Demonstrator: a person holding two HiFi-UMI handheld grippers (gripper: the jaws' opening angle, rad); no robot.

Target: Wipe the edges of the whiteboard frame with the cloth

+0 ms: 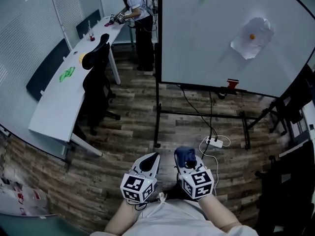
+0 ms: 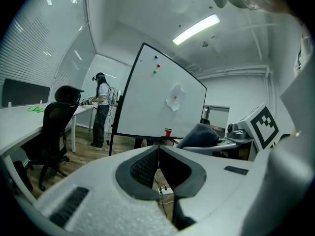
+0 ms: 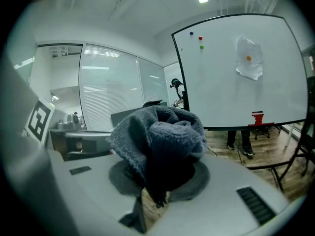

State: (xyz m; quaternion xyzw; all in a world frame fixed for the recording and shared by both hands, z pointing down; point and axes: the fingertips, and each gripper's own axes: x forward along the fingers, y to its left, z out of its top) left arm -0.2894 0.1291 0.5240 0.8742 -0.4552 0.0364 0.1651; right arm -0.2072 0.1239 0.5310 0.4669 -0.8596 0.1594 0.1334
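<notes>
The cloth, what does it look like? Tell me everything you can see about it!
The cloth is dark blue-grey and looks knitted and soft. It is scrunched into a lumpy ball, not spread flat. The right gripper has its jaws shut on it, and it bulges out past their tips. It is held low near the person's body, touching nothing else, well short of the whiteboard.

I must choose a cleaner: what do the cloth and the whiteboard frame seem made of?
Cloth: soft knitted fabric, dark grey-blue, matt; the ribbed loops show. Whiteboard frame: thin, black, smooth, perhaps painted metal or plastic; too small to be sure.
</notes>
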